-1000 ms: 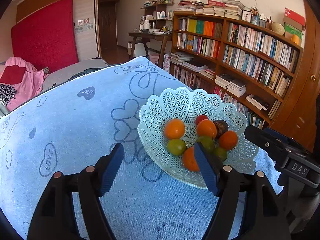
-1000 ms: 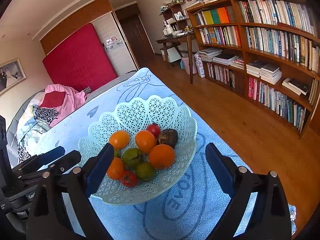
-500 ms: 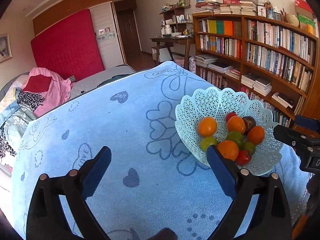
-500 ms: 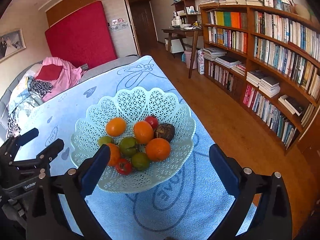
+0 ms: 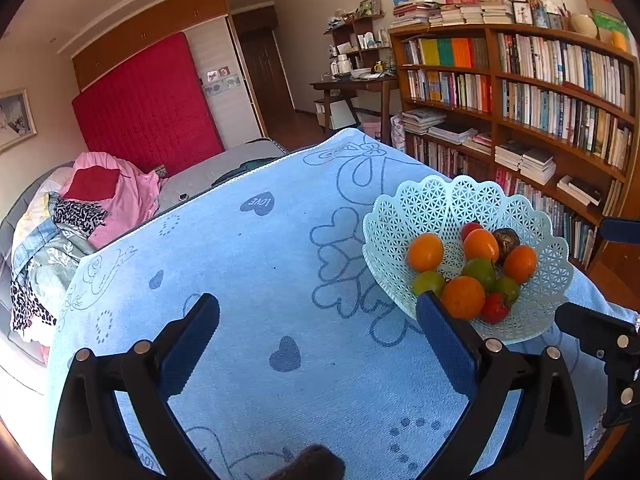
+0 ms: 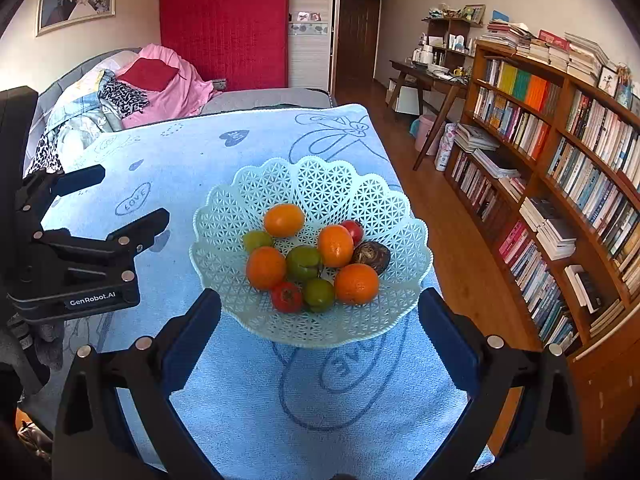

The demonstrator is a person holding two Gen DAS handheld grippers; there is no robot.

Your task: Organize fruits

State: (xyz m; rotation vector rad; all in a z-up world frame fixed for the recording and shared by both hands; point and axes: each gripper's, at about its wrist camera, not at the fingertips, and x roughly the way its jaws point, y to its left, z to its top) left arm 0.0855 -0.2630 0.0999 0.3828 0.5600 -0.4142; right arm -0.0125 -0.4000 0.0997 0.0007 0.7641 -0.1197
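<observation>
Hovering empty with jaws spread wide, both the left gripper (image 5: 318, 328) and right gripper (image 6: 319, 322) seemingly finished, with the fruit basket (image 6: 320, 184) at twelve o'clock.

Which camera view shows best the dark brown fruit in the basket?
The right wrist view: the dark brown fruit lies nearly unobstructed at the right of the pile. In the left wrist view it is smaller, partly hidden behind the orange fruits.

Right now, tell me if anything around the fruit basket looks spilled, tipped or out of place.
Nothing stands out. The lattice basket sits upright on the blue cloth, all the fruit inside it, including one dark brown fruit; none has spilled.
</observation>
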